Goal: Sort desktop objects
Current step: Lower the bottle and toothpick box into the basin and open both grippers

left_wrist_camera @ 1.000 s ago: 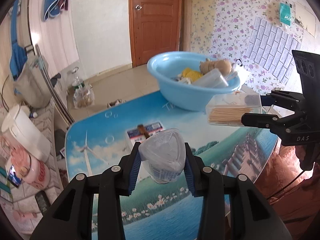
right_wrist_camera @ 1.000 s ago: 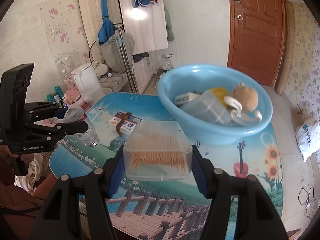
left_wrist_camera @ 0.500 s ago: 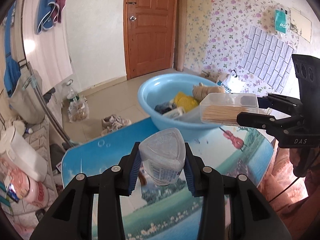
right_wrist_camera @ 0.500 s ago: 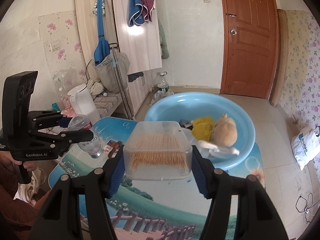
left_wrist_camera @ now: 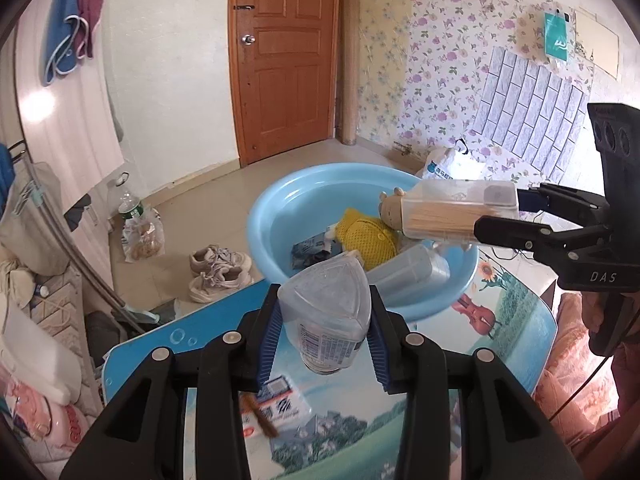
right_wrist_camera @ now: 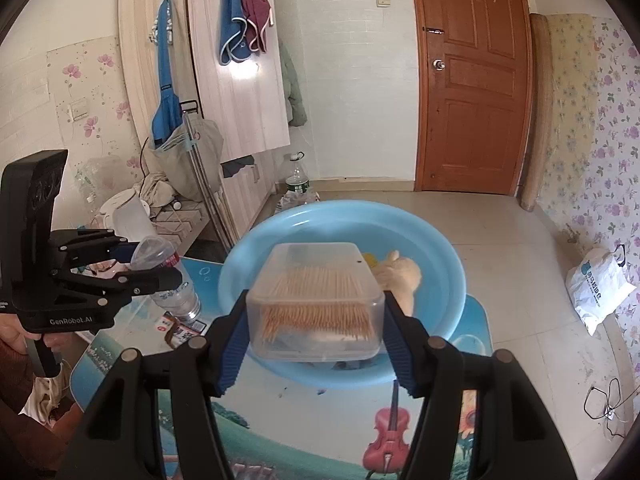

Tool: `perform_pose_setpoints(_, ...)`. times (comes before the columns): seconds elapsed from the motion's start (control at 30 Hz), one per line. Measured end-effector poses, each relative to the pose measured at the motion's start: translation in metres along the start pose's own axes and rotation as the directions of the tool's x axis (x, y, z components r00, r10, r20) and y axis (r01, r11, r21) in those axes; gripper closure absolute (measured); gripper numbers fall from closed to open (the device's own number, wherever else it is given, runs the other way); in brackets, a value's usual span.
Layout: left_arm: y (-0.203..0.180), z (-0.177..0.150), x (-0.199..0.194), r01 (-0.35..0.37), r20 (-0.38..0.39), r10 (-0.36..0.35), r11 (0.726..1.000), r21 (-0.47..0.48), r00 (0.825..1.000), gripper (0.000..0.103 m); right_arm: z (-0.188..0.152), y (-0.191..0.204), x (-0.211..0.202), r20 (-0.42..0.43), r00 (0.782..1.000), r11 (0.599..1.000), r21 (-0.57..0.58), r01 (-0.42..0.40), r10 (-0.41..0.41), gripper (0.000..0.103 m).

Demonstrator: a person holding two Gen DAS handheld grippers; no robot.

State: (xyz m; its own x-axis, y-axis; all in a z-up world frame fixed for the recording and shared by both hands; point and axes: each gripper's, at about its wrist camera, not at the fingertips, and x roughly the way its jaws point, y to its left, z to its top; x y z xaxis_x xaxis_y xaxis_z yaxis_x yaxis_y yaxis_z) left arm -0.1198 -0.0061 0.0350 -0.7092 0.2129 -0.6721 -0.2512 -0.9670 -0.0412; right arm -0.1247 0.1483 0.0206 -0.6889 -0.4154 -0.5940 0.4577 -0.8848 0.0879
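My left gripper (left_wrist_camera: 324, 340) is shut on a clear plastic bottle (left_wrist_camera: 326, 316) with a printed label, held in the air near the rim of the blue basin (left_wrist_camera: 280, 200). My right gripper (right_wrist_camera: 314, 344) is shut on a clear box of toothpicks (right_wrist_camera: 316, 300), held over the basin (right_wrist_camera: 440, 248). From the left wrist view that box (left_wrist_camera: 460, 210) hangs above the basin's right side. In the right wrist view the bottle (right_wrist_camera: 168, 276) and left gripper sit at the left. The basin holds a plush toy (left_wrist_camera: 390, 212), a yellow cloth (left_wrist_camera: 366, 236), a clear case (left_wrist_camera: 408, 272) and a packet.
The table (left_wrist_camera: 460, 368) carries a printed landscape cover. A small packet with a brown stick (left_wrist_camera: 272, 408) lies on it below the bottle. Shoes (left_wrist_camera: 218, 268) and a water jug (left_wrist_camera: 130, 204) stand on the floor beyond. A hand (right_wrist_camera: 16, 336) grips the left handle.
Both grippers have moved forward and up with their loads, toward the basin. The toothpick box now hangs over the basin and the bottle is close to its rim.
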Motion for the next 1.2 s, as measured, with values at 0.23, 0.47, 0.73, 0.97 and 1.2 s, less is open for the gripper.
perform_pose_setpoints(0.23, -0.003, 0.017, 0.030, 0.017, -0.014, -0.017, 1.000, 0.016, 1.000, 0.065, 0.009, -0.020, 0.012, 0.009, 0.999, 0.999, 0.030, 0.039, -0.039, 0.043)
perform_pose_setpoints(0.47, -0.007, 0.027, 0.051, 0.047, -0.024, -0.047, 0.998, 0.031, 0.999, 0.065, 0.007, -0.030, 0.030, -0.006, 0.999, 0.998, 0.036, 0.044, -0.044, 0.043)
perform_pose_setpoints(0.73, -0.021, 0.020, 0.080, 0.077, -0.081, -0.073, 0.996, 0.053, 0.994, 0.063, 0.005, -0.026, 0.047, -0.017, 0.999, 0.999, 0.023, 0.049, -0.049, 0.043)
perform_pose_setpoints(0.97, -0.019, 0.017, 0.065, 0.104, -0.051, -0.102, 0.994, 0.038, 0.994, 0.024, 0.007, -0.016, 0.049, -0.010, 0.999, 0.999, 0.014, 0.039, -0.039, 0.043)
perform_pose_setpoints(1.2, -0.019, 0.010, 0.046, 0.075, -0.027, -0.074, 0.995, 0.060, 0.997, 0.018, 0.015, -0.009, 0.046, 0.013, 0.998, 0.998, 0.012, 0.058, -0.058, 0.042)
